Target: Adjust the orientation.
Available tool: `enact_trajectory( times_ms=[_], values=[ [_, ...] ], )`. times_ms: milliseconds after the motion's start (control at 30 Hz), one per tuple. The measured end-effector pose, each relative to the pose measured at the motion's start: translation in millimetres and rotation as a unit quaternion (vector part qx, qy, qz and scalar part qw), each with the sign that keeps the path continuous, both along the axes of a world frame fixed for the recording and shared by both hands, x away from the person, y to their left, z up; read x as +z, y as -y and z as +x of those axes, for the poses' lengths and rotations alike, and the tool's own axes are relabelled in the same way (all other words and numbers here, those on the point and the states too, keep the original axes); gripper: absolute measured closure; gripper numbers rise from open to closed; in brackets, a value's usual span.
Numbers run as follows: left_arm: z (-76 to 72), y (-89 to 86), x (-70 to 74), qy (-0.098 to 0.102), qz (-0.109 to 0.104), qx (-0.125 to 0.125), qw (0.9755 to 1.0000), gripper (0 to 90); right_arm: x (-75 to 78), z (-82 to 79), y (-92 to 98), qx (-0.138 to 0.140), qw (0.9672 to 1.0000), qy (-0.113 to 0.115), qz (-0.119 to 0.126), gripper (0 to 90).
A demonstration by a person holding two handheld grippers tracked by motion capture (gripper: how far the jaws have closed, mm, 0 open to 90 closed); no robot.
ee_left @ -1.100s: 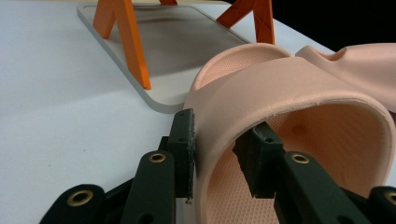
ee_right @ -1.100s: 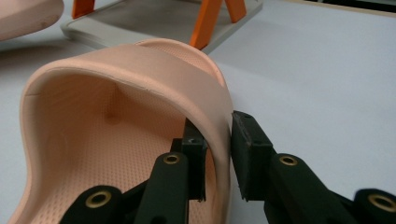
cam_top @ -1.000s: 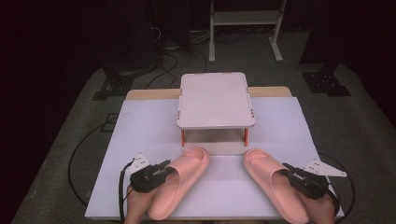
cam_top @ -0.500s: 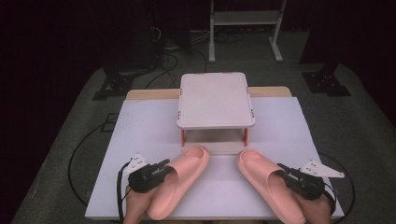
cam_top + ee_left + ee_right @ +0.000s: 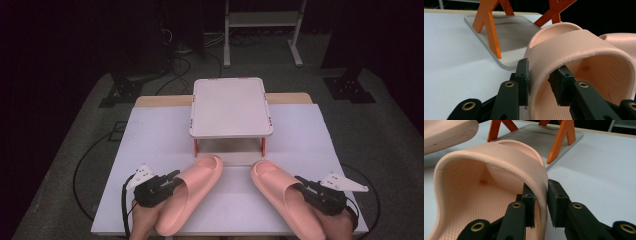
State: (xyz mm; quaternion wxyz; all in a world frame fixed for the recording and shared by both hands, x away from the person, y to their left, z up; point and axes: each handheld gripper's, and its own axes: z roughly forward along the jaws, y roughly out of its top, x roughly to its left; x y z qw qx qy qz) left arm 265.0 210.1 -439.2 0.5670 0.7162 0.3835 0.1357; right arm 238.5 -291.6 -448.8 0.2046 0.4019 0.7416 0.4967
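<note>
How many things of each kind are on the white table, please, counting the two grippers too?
Pink slippers: 2 (left slipper, right slipper)
Small white rack with orange legs: 1 (rack)
Grippers: 2 (left gripper, right gripper), each shut on a slipper's strap
Total: 5

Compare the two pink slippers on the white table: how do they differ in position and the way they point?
The left slipper lies at the table's left, held by the left gripper; the right slipper lies at the right, held by the right gripper. The left slipper's toe angles right toward the small stand; the right slipper's toe angles left toward it. Both are pink, sole-down, and clamped by the strap's side.
</note>
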Motion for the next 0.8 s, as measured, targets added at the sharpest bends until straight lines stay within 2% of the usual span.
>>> enact_trajectory(
  times_ms=[167, 433, 633, 800],
  values=[
    [-1.1, 0.6, 4.7, 0.006, -0.008, -0.006, 0.9999, 69.9, 5.3, -3.5, 0.8, -0.003, 1.0, 0.009, 0.001, 76.1],
    [-4.5, 2.8, 13.4, 0.021, -0.007, -0.021, 0.9995, 70.2, 15.4, -7.9, -2.4, 0.003, 0.9997, 0.022, 0.005, 76.1],
    [-5.7, 1.8, 17.5, 0.028, -0.012, -0.021, 0.9993, 70.1, 20.9, -12.2, -2.7, 0.005, 0.9996, 0.029, 0.004, 76.1],
    [-6.5, 2.0, 19.5, 0.03, -0.012, -0.022, 0.9992, 70.1, 26.0, -14.8, -1.4, 0.005, 0.9992, 0.036, 0.017, 76.1]
  ],
)
